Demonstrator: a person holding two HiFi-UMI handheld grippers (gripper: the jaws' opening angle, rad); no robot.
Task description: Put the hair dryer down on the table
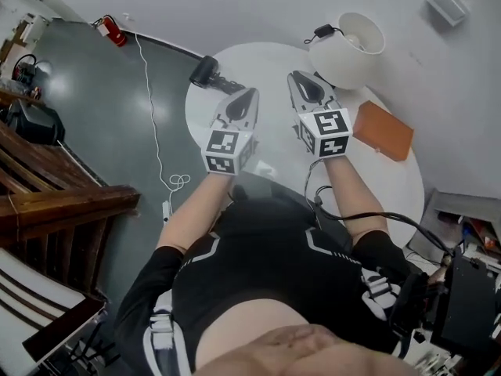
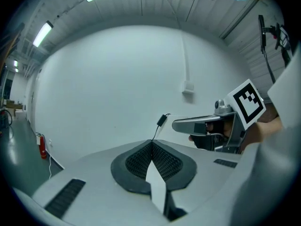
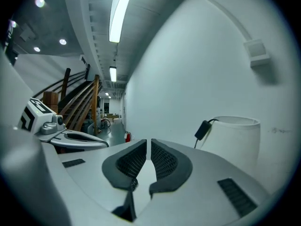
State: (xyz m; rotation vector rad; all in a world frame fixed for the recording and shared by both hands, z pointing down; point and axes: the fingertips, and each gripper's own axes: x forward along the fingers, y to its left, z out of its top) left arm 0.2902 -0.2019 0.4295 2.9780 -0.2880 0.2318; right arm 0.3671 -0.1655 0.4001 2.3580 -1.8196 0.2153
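Two claws are hovering side by side above the round white bench [image 1: 274, 57], both pointing toward its far edge. Left claw [image 1: 250, 92] is clenched, pads meeting at the tips, nothing between them. Right claw [image 1: 294, 77] is likewise clenched and empty. Black hair dryer [image 1: 207, 72] is lying on the bench at its far left rim, near the left claw's tip but apart from it. White round lampshade [image 1: 348, 49] is standing beyond the right claw; flat orange book [image 1: 383, 130] is lying to the right.
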